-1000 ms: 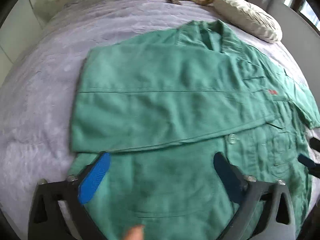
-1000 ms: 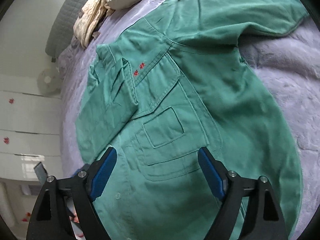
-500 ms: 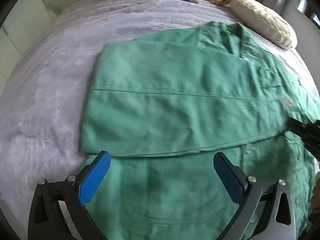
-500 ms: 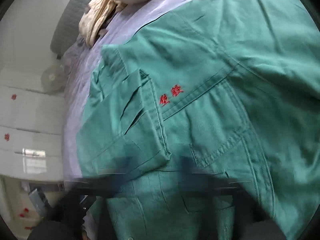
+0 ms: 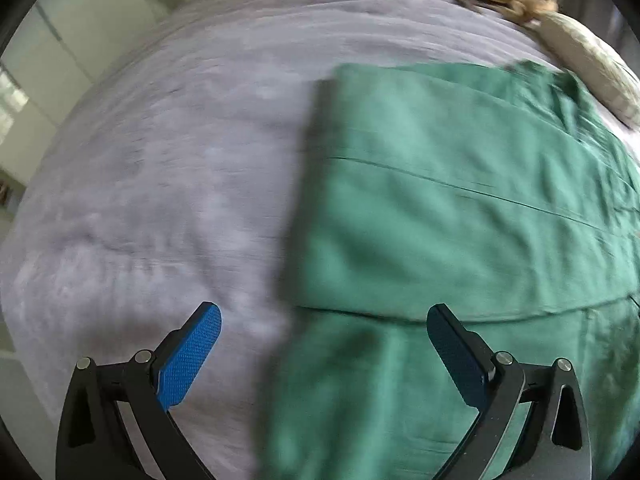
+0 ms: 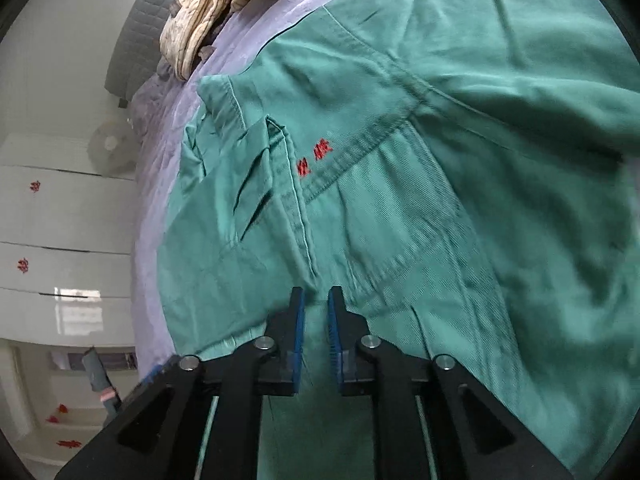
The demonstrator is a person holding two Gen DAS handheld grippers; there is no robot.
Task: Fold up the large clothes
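The green cotton work jacket (image 5: 460, 216) lies partly folded on the lilac bedspread (image 5: 160, 184). Since a second ago the wide-open left gripper (image 5: 324, 360) has slid to the jacket's left edge. The right gripper (image 6: 316, 332), once wide, has narrowed and just been reopening slightly over the front placket; whether cloth sits between its pads is unclear, and the left view is blurred.

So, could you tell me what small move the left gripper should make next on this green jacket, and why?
Probably lower the left gripper and close it on the green jacket's side edge. Its jaws stand wide open, one finger over the purple bedspread and the other over the cloth, so the edge lies between them, ungripped. The view is blurred, so I'm not certain.
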